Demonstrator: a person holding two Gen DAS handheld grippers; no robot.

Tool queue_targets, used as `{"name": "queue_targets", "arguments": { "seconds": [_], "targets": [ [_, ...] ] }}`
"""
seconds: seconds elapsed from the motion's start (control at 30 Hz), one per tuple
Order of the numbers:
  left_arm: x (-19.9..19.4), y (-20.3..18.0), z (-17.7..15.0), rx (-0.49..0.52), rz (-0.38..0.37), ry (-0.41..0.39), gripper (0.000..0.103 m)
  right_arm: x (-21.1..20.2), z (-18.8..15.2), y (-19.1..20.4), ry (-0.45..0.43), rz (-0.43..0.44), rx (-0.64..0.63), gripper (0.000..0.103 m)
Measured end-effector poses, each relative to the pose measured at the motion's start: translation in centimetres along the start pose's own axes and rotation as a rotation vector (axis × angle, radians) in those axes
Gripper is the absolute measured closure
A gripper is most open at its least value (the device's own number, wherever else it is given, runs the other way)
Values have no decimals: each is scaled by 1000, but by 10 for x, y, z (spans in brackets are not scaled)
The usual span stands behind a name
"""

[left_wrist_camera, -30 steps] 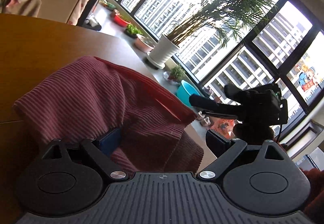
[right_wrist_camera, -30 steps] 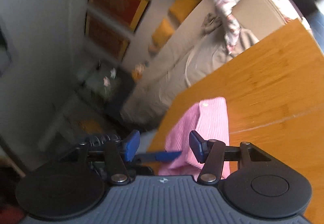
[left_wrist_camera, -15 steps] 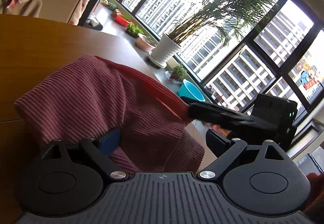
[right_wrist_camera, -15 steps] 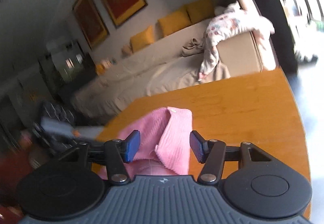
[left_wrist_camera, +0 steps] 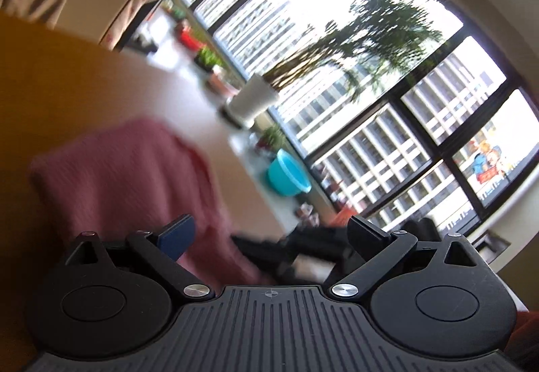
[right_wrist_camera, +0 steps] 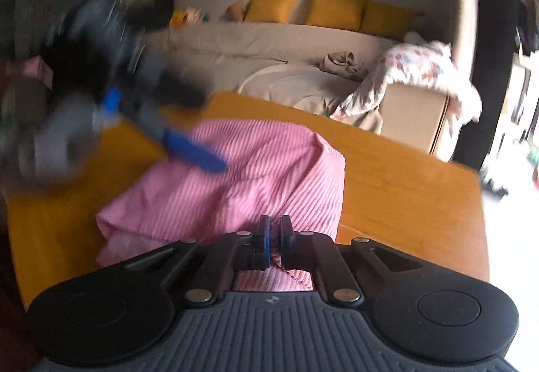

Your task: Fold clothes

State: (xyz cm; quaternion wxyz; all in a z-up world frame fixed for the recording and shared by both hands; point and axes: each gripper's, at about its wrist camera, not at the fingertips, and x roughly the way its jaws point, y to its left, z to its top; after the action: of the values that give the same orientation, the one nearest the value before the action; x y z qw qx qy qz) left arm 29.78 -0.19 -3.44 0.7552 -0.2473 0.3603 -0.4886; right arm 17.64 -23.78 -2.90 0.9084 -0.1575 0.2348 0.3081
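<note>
Spreading across my view, the wooden table (right_wrist_camera: 404, 183) carries the pink ribbed cloth (right_wrist_camera: 256, 176), bunched near its front edge. Beyond stand the beige sofa (right_wrist_camera: 269, 45) and, windowside, a white plant pot (left_wrist_camera: 251, 99). My right gripper (right_wrist_camera: 273, 237) pinches the cloth's near fold; my left gripper (left_wrist_camera: 269, 234) gapes wide, holding nothing.

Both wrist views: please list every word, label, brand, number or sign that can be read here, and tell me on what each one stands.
No text can be read in either view.
colourful cartoon sign outside the window: its lettering is too small and blurred to read.
small round emblem on the left gripper: a mark only, no letters.
small round emblem on the right gripper: likewise, no letters.
pink ribbed garment: no label shows.
</note>
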Motion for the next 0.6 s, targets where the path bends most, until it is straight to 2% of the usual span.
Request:
{"name": "queue_targets", "arguments": {
  "seconds": [0.17, 0.27, 0.33, 0.4, 0.43, 0.47, 0.57, 0.6],
  "targets": [
    [39, 3, 27, -144, -115, 16, 3, -1, 1, 26, 27, -26, -138, 95],
    [71, 25, 32, -280, -96, 74, 3, -1, 2, 34, 35, -46, -170, 95],
    [75, 37, 31, -321, -78, 69, 4, -8, 5, 29, 35, -24, -124, 94],
    [78, 46, 31, -352, -62, 64, 4, -21, 9, 14, 8, 36, -12, 81],
    [78, 44, 31, -340, -57, 63, 4, -29, 11, 2, -17, 77, 75, 55],
    [78, 43, 30, -326, -50, 67, 4, -37, 13, -9, -43, 119, 162, 36],
    [85, 41, 27, -298, -31, 73, 4, -45, 8, -36, -121, 197, 381, 34],
    [87, 41, 27, -294, -25, 72, 4, -38, 5, -35, -103, 200, 398, 34]
  ]
}}
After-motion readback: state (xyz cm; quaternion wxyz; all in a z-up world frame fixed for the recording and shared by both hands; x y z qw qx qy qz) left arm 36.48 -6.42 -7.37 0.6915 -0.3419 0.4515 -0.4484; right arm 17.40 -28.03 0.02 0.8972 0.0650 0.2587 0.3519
